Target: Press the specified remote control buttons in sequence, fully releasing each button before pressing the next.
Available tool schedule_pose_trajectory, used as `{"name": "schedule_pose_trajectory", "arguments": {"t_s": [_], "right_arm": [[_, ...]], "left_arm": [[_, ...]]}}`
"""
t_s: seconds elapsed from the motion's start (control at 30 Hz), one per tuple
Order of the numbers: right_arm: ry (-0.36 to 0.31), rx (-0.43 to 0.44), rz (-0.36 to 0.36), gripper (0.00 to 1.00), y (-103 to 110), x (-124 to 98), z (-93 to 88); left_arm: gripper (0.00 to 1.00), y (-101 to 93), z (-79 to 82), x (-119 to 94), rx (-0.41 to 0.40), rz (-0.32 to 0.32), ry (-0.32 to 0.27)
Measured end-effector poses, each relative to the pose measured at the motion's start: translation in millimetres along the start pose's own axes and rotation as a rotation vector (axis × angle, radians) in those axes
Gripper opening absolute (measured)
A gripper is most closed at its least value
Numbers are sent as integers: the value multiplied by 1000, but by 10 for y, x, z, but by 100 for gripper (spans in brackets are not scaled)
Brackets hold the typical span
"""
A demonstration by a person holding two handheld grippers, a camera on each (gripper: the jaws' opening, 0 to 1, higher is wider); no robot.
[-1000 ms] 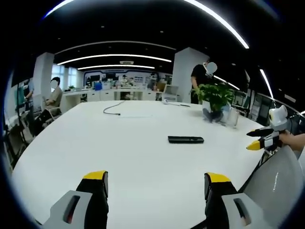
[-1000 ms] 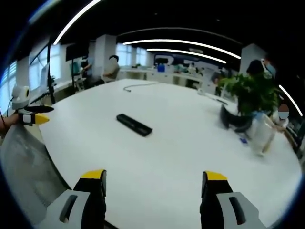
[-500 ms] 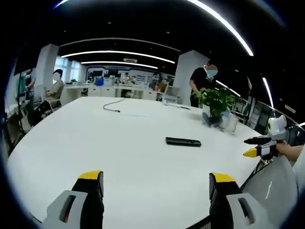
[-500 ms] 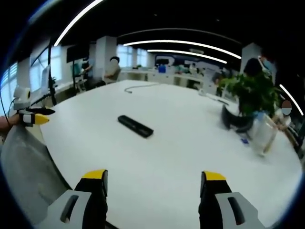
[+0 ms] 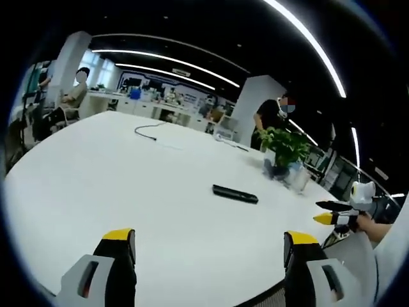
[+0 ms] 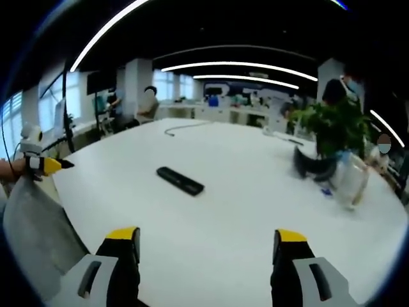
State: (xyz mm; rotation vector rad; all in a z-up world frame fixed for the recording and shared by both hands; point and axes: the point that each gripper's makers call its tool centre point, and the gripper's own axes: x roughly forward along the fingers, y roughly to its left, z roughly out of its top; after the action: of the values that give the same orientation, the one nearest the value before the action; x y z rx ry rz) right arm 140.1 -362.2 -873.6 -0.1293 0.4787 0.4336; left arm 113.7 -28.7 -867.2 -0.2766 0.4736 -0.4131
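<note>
Item — approach to the first button press; nothing pressed yet, by the look of it.

Nearest, left gripper view: left gripper [image 5: 208, 246], its yellow-tipped fingers [image 5: 118, 240] set wide apart at the bottom of the frame, holding nothing, poised over bare white tabletop [image 5: 96, 185].

Nearest, right gripper view: right gripper [image 6: 208, 246], fingers [image 6: 121, 236] likewise spread wide, empty, touching nothing.

Middle ground: remote control [image 5: 235, 194] — a slim black bar lying flat on the tabletop, right of centre in the left gripper view, left of centre in the right gripper view [image 6: 180, 180], well apart from both pairs of fingers. Buttons too small to make out.

Handling advice, as a judgement: bring one gripper in low and slow until the buttons can be read, narrow its fingers so a single tip meets a single button, press straight down, and lift fully clear before the next. Keep the remote control in frame; a flat light bar may skid if pushed sideways.

Farther: potted plant [image 5: 284, 148] with a clear container [image 6: 348, 182] beside it, upper right. Farthest: a dark cable [image 5: 148, 131] on the far tabletop.
</note>
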Motion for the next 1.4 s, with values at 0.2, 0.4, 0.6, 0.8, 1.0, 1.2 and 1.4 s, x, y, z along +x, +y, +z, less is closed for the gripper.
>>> {"name": "schedule_pose_trajectory", "arguments": {"t_s": [0.2,0.4,0.6,0.8,1.0,1.2,1.4], "right_arm": [[-46,27,28,90,49,-3,72],[-48,17,43,90,84,3,81],[-4,11,38,89,76,22,-5],[22,5,38,88,72,33,-52],[38,0,38,88,73,41,-79],[42,-3,35,86,69,42,-80],[47,-3,40,85,79,43,-88]], "left_arm": [[100,-15,44,108,29,-22,41],[100,-11,-29,216,159,-54,149],[100,-54,-102,377,218,-100,240],[97,-214,-243,512,224,-158,311],[96,-238,-335,627,282,-198,376],[95,-198,-314,750,330,-218,410],[95,-179,-311,852,339,-225,426]]}}
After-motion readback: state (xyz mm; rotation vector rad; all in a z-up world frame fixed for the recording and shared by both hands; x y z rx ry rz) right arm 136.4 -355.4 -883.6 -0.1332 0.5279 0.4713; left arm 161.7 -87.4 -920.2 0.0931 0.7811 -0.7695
